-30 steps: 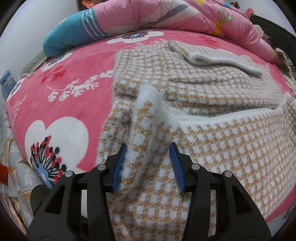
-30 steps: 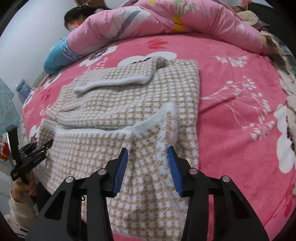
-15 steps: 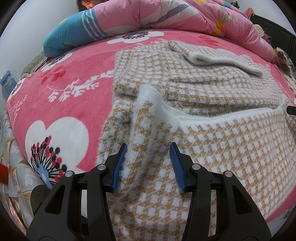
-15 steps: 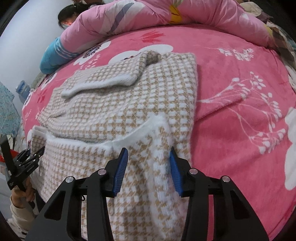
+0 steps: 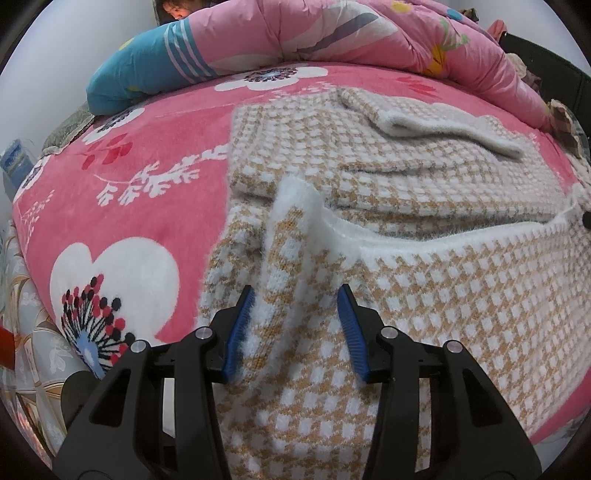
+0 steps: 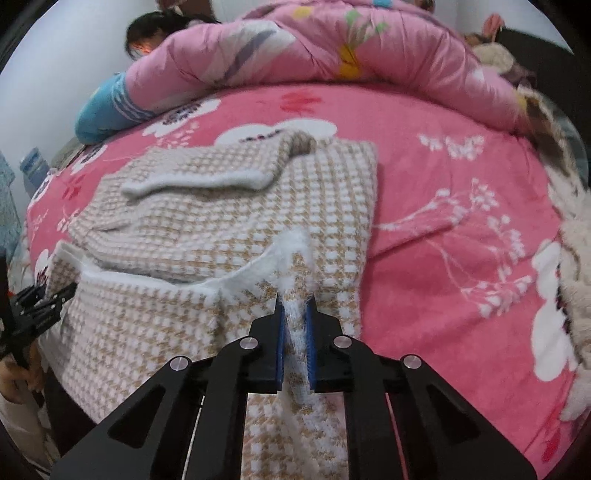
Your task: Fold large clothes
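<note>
A tan and white checked knit sweater [image 5: 424, 288] lies partly folded on the pink flowered blanket [image 5: 140, 192], its near part hanging over the bed's front edge, a sleeve [image 5: 436, 125] folded across the back. My left gripper [image 5: 295, 314] is open, its blue pads on either side of a raised ridge of the sweater's white-trimmed edge [image 5: 295, 206]. In the right wrist view the sweater [image 6: 221, 221] lies on the blanket [image 6: 461, 184]. My right gripper [image 6: 294, 310] is shut on the sweater's white-trimmed edge [image 6: 295, 243] at its right corner. The left gripper [image 6: 44, 306] shows at the far left.
A pink quilt [image 5: 351, 33] with a blue end covers a person lying along the back of the bed; it also shows in the right wrist view [image 6: 314, 48]. Fluffy cream clothes [image 6: 576, 280] lie at the bed's right side. The bed's front edge drops off below the grippers.
My right gripper has moved forward and closed on the sweater's white-trimmed edge. My left gripper has stayed open in the same place.
</note>
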The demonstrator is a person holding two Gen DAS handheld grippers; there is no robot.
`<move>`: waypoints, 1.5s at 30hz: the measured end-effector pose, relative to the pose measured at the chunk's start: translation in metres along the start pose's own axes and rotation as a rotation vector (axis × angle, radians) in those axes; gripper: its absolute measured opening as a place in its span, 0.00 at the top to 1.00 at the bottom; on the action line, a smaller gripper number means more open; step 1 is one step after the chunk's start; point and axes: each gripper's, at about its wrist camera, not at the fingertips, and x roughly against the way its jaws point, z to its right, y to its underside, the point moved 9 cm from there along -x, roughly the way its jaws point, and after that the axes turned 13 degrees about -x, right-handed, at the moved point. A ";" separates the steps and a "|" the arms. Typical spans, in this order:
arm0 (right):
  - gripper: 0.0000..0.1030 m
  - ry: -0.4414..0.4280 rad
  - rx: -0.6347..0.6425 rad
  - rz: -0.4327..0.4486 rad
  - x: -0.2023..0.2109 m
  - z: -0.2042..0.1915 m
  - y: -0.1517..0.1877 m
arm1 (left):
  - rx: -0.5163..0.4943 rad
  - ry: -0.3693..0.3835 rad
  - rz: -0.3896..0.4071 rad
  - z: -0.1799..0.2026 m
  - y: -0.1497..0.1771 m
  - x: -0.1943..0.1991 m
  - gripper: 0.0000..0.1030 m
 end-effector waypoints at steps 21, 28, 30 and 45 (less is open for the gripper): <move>0.92 -0.040 0.013 0.234 0.097 -0.009 0.008 | -0.033 -0.079 0.276 -0.027 -0.006 0.107 0.92; 0.92 -0.050 0.013 0.298 0.121 -0.010 0.005 | -0.029 -0.111 0.348 -0.009 -0.013 0.143 0.93; 0.92 -0.050 0.017 0.318 0.127 -0.012 0.001 | -0.026 -0.120 0.375 -0.005 -0.016 0.151 0.93; 0.92 -0.064 0.061 0.456 0.124 -0.033 -0.111 | -0.084 -0.157 0.478 -0.035 -0.126 0.142 0.94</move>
